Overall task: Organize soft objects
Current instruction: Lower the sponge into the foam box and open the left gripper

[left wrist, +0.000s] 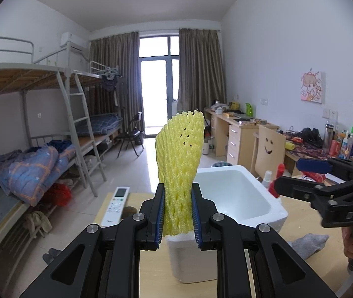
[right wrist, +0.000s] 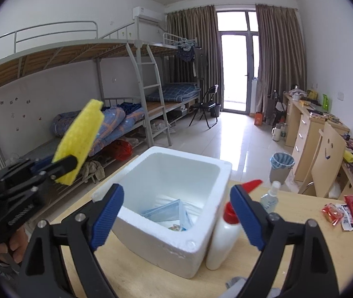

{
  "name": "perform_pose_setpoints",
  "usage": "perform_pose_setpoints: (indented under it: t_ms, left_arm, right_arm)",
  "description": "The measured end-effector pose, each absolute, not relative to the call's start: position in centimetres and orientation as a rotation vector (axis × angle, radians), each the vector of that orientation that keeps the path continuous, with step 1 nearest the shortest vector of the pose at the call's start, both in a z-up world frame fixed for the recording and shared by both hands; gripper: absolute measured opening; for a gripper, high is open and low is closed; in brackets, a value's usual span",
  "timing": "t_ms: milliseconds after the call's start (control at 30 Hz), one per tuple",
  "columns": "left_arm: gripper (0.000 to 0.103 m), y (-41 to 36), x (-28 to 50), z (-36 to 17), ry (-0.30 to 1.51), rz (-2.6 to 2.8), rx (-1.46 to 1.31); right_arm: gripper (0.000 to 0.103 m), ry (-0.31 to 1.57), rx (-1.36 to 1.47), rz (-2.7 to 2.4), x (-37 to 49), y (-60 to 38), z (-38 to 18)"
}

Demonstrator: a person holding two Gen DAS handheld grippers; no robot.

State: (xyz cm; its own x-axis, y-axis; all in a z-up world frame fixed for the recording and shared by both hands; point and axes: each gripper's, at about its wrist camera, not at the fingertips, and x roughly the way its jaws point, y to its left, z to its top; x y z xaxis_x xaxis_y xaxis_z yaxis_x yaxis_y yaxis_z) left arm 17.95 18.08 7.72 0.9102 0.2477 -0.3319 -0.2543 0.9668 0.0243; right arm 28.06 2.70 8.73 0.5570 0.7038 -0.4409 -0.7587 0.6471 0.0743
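Your left gripper (left wrist: 177, 213) pinches the yellow foam net (left wrist: 180, 156); your right gripper (right wrist: 178, 213) gapes empty over the foam box (right wrist: 176, 238), which holds blue face masks (right wrist: 166, 212).

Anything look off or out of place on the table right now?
Mostly no. One grey sock lies loose on the table beside the white foam box, not in it. The yellow foam net is pinched upright in the left tool. No spills or damage visible.
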Motion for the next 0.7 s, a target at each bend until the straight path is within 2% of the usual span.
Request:
perform_pose_setpoints:
  t_ms: [200,700]
  left_arm:
    - [0.021,17.3,19.1,7.3,0.359,0.213,-0.036]
    - [0.021,14.8,23.1,6.7,0.424,0.191,-0.009]
  right_arm:
    - [0.103,0.451,-0.080,0.854,28.1,0.6,8.7]
    - [0.103,0.443,-0.064,0.829,28.0,-2.7,7.5]
